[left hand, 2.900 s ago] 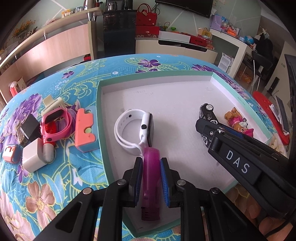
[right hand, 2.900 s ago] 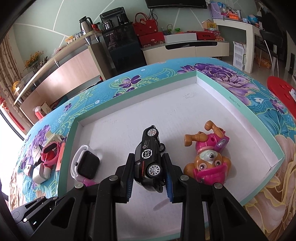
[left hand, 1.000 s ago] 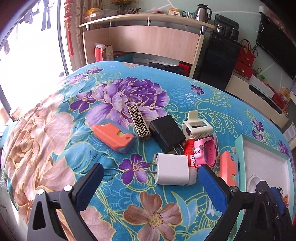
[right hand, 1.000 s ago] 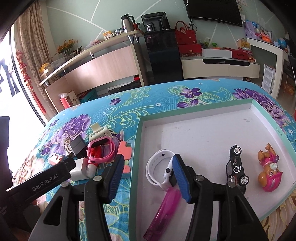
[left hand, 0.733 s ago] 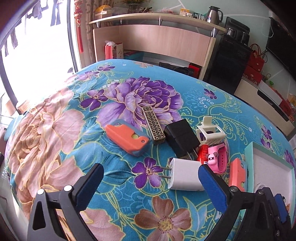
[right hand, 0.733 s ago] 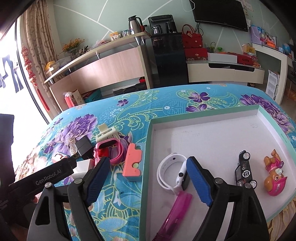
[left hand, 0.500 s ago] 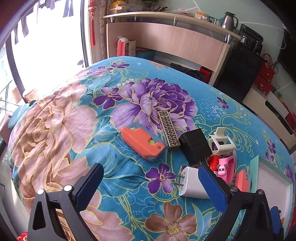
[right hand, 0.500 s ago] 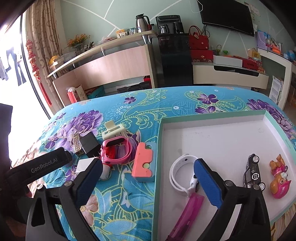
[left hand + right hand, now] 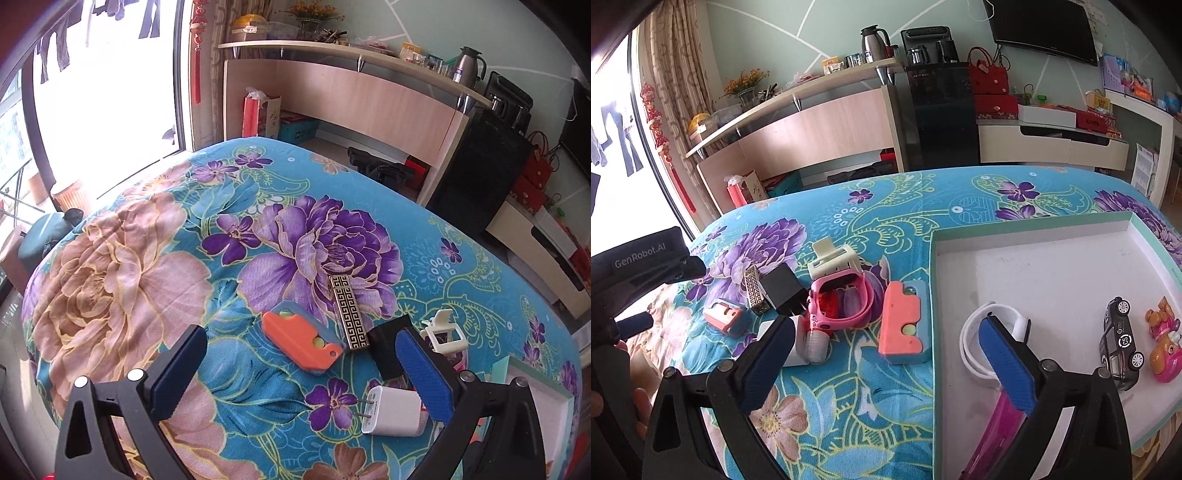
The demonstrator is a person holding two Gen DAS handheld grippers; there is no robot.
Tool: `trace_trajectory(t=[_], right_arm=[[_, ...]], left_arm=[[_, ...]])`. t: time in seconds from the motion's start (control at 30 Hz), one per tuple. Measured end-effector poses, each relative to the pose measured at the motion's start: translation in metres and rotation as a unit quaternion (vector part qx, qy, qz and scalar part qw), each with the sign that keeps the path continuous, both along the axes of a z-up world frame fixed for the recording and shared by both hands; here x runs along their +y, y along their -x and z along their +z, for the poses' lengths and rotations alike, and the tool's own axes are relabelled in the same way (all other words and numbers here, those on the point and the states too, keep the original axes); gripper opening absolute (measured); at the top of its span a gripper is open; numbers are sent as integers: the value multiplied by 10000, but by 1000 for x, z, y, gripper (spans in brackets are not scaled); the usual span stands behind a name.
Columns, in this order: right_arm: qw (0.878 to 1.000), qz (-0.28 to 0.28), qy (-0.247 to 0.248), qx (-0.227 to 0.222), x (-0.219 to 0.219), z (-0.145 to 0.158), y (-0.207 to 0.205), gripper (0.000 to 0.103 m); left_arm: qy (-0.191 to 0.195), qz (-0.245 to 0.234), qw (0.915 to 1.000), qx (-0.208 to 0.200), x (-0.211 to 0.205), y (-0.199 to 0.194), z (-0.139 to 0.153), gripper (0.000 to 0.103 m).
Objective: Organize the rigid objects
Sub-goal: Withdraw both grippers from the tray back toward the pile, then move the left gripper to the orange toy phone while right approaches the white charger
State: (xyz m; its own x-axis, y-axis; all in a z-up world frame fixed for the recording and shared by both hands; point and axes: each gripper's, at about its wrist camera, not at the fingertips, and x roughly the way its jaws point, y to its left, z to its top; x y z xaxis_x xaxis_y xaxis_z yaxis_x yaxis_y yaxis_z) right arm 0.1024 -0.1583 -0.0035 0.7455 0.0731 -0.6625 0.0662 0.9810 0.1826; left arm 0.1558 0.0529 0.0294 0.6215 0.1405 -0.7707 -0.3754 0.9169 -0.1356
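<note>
My left gripper (image 9: 303, 373) is open and empty above the floral cloth. Between its fingers lie an orange-and-blue box cutter (image 9: 301, 345), a patterned gold lighter (image 9: 349, 312), a black charger (image 9: 388, 341) and a white plug charger (image 9: 393, 411). My right gripper (image 9: 886, 365) is open and empty above a second orange cutter (image 9: 903, 323) beside the white tray (image 9: 1071, 266). A pink watch (image 9: 842, 301) and a cream clip (image 9: 833, 260) lie left of it. In the tray are a white watch (image 9: 975, 332), a magenta cutter (image 9: 993, 432), a black toy car (image 9: 1119, 343) and a pup figure (image 9: 1163, 343).
The table's left edge drops toward a bright window (image 9: 110, 110). A wooden shelf unit (image 9: 812, 129) and a black cabinet (image 9: 942, 118) stand behind the table. The left gripper's body (image 9: 639, 254) shows at the left of the right wrist view.
Both grippers let go of the magenta cutter and the toy car in the tray, opened wide and swung left over the loose objects. The left one has kept moving left and back.
</note>
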Motion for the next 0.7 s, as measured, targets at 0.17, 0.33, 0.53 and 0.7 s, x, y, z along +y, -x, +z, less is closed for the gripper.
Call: trace_trajectory(t=[0.17, 0.33, 0.53, 0.7], right_arm=[[9998, 31, 189, 30, 8, -2, -1, 100], [9983, 129, 551, 119, 23, -9, -2, 100], [9981, 110, 592, 83, 25, -10, 2, 100], [9980, 4, 614, 111, 20, -13, 5, 100]], left_arm=[[-125, -319, 9994, 34, -1, -6, -8, 103], [-193, -601, 9979, 142, 2, -7, -21, 103], [-261, -697, 9970, 191, 9, -8, -27, 103], [99, -581, 9981, 177, 24, -8, -33, 103]])
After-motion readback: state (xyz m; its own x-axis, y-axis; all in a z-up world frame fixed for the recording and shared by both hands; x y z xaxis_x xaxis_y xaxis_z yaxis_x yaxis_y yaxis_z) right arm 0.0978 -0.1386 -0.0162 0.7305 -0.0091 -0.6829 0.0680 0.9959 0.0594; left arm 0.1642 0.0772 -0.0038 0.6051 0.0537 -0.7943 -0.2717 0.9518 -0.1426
